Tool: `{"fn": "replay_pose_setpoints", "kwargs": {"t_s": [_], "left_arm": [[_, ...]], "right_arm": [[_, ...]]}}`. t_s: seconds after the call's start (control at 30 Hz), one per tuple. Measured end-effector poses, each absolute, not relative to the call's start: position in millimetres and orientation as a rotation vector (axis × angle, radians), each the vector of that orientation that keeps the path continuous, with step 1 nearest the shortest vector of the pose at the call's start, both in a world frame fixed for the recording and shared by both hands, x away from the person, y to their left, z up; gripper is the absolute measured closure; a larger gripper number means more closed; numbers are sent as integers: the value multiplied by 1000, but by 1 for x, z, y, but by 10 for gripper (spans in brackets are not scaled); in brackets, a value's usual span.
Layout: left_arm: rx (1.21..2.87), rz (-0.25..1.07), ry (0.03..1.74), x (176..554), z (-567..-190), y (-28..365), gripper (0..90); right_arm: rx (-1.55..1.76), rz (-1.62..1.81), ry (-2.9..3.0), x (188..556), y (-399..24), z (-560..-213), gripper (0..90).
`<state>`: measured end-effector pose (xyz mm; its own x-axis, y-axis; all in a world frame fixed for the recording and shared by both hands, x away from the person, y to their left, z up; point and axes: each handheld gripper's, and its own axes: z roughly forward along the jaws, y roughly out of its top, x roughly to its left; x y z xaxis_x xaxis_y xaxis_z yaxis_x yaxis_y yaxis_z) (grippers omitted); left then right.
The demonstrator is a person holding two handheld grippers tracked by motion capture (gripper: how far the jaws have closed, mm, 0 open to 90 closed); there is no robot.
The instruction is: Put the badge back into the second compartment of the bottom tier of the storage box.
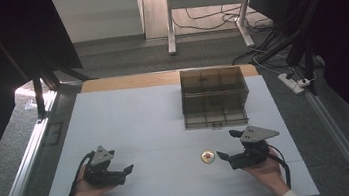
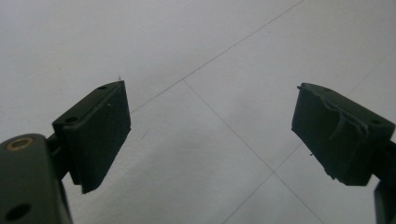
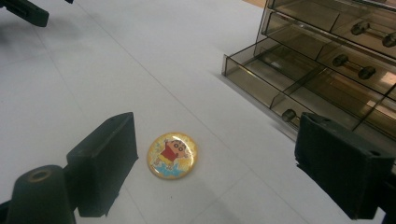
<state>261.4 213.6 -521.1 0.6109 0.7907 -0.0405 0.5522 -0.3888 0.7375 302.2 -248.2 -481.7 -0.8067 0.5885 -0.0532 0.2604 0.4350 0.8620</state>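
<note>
We note the round yellow cartoon-print badge [image 1: 207,156] flat on the white desk [image 1: 154,115], at about 6 o'clock from the smoky transparent plastic drawer box [image 1: 214,96], whose lowest drawer stands pulled out. Right hand-held gripper [image 1: 228,145]: jaws wide apart, holding nothing, badge just ahead at its 9 o'clock. Left hand-held gripper [image 1: 128,169]: wide open, empty, over bare desk, well apart from the badge.

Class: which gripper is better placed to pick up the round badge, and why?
Right. The right gripper is open beside the badge, which lies between its jaws in its own view; the left gripper is farther off.
</note>
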Motion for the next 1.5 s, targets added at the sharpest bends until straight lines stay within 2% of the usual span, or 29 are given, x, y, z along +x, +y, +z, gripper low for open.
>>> {"fn": "replay_pose_setpoints", "kwargs": {"t_s": [0.97, 1.5], "left_arm": [[2110, 406, 1049, 261, -523, 213, 118], [2121, 408, 1047, 261, -525, 213, 118]], "right_arm": [[675, 1206, 2496, 328, -201, -487, 145], [717, 1012, 2655, 337, -186, -503, 159]]}}
